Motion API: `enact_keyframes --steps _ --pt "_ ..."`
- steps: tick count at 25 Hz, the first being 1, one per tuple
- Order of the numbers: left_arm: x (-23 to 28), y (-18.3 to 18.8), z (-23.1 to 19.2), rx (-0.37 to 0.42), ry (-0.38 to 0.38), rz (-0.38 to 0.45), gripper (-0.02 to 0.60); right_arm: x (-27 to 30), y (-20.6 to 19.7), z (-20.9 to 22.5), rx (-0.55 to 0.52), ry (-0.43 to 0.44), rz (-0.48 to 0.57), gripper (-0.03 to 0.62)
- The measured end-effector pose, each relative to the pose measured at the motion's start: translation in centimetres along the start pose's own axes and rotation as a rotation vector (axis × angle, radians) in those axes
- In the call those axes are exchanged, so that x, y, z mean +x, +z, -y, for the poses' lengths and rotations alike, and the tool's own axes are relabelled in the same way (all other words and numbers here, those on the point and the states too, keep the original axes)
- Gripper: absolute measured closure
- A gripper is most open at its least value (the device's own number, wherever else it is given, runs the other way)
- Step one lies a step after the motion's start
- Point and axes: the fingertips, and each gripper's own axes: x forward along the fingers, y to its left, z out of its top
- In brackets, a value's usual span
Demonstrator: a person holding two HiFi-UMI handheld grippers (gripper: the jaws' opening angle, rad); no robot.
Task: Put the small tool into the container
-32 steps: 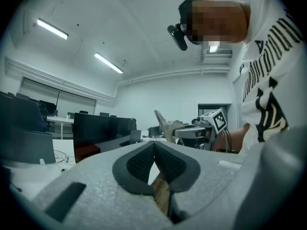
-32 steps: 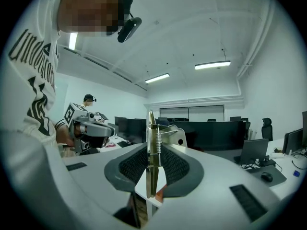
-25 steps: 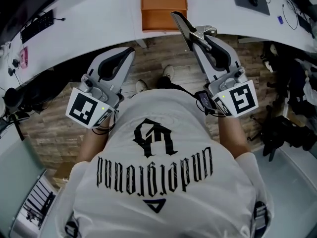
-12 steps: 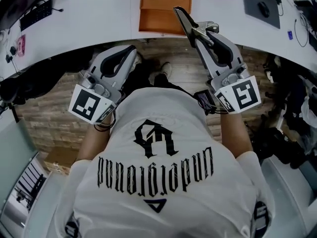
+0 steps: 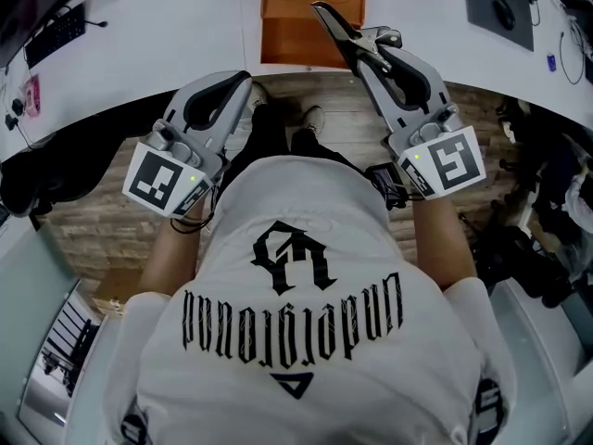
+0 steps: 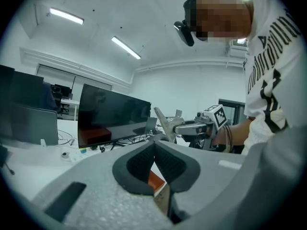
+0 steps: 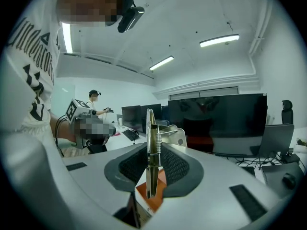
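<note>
Clamping right fingers (image 7: 176, 167), partly apart, on the small tool (image 7: 152, 147): thin silvery metal, spring-loaded, standing edge-on. Pressing left fingers (image 6: 141, 166) together, holding nothing.

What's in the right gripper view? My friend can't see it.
The right tongs clamp a thin metal tool with a spring, held upright between the pads. An orange container shows below, and dark monitors stand behind.
</note>
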Motion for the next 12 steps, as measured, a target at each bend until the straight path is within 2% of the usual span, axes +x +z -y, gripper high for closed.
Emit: enact_keyframes --steps 3,8,12 --pt "1.0 -0.9 -1.2 -0.005 -0.027 -0.025 0.566 2.0 -1.3 0.4 0.001 0.004 -0.030 0.508" --pt "2.7 -2.0 -2.9 -0.069 -0.068 -0.039 0.566 4.6 -4.1 1.2 0.018 0.028 -0.102 0.508" --pt "3.7 -3.3 -4.5 -0.069 -0.064 -0.057 0.566 6.2 -6.2 2.0 0.016 0.045 -0.151 0.508"
